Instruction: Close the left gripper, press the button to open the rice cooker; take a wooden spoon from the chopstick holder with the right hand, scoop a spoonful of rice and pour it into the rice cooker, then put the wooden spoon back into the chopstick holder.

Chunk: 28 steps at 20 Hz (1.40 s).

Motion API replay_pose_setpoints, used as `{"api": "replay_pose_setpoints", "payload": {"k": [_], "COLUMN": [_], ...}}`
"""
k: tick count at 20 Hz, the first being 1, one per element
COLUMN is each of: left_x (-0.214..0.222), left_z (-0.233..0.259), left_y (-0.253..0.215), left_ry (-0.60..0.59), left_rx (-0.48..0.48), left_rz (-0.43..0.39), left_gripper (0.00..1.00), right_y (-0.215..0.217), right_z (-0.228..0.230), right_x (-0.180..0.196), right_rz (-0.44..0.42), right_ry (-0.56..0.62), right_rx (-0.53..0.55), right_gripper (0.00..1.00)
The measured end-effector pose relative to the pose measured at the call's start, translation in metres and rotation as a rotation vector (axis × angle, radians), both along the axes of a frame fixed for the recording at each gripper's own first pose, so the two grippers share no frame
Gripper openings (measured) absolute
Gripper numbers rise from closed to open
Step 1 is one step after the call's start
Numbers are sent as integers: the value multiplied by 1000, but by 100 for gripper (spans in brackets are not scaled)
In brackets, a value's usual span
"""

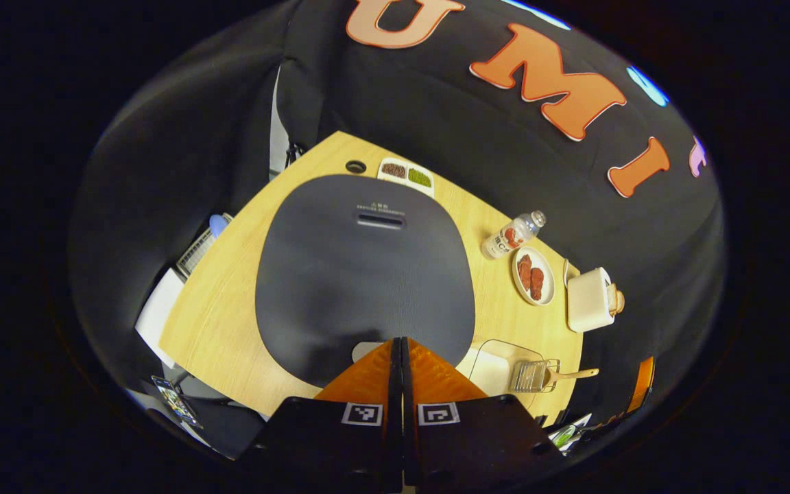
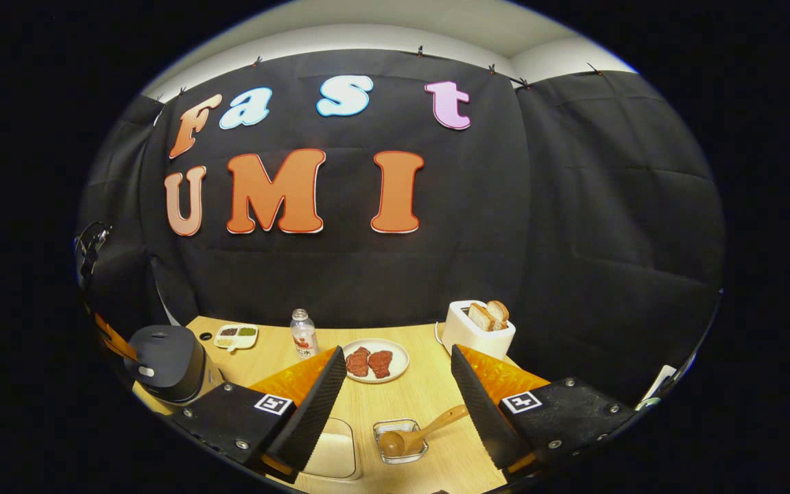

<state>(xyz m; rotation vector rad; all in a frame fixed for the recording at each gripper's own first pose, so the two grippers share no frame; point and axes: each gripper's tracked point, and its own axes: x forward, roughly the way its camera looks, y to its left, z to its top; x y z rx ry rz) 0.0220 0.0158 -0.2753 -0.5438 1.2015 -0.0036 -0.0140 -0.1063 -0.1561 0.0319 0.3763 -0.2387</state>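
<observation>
The dark grey rice cooker (image 1: 364, 274) lies right under my left gripper (image 1: 400, 341), lid down. That gripper is shut, fingers pressed together, with its tips over the lid's near edge beside a pale button (image 1: 365, 350). In the right gripper view the cooker (image 2: 165, 363) stands at the table's left end. My right gripper (image 2: 398, 351) is open and holds nothing. Below it the wooden spoon (image 2: 422, 432) leans in the wire chopstick holder (image 2: 400, 439), handle pointing right. A clear box of rice (image 2: 330, 439) sits left of the holder. The left gripper view has the spoon (image 1: 570, 374), holder (image 1: 534, 376) and box (image 1: 498, 367) too.
A plate of meat pieces (image 2: 376, 360), a small bottle (image 2: 304, 335), a white toaster with bread (image 2: 479, 329) and a two-part dish (image 2: 236, 335) stand along the back of the wooden table (image 2: 429, 391). The booth's black cloth wall rises close behind it.
</observation>
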Motion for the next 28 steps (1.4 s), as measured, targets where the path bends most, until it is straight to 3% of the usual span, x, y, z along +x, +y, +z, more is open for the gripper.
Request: {"api": "replay_pose_setpoints", "payload": {"k": [4,5,7,10,16,20,21,22,25,28], "left_x": [-3,-6,-8,-8,-2,24,25,27,22,12], "left_z": [-15,-16,-18,-20,21,72,85,96,126,139], "left_y": [-7,-7,-8,-8,1,15,22,26,19,8], "left_ry": [50,62,32,-31,-287,-549,-592,-628,-734,-789], "left_rx": [-17,-9,36,91,168,313,357,395,456,452], "left_rz": [26,25,26,37,67,95,99,99,97,87], "left_gripper": [5,10,1,6,6,5,1,6,6,24], "right_y": [-5,-5,-4,-6,-2,-12,-13,-13,-13,-13], "right_z": [-18,-23,-31,-43,-75,-89,-91,-93,-101,-108], "right_x": [-5,-5,-3,-5,-3,-7,-7,-7,-6,-4], "right_rz": [-19,-20,-16,-13,-20,-55,-57,-53,-48,-44], "right_ry": [44,52,74,114,224,261,269,275,292,308], "right_rx": [5,2,0,9,121,136,134,137,159,165], "right_gripper": [95,95,95,96,95,95,95,95,95,96]}}
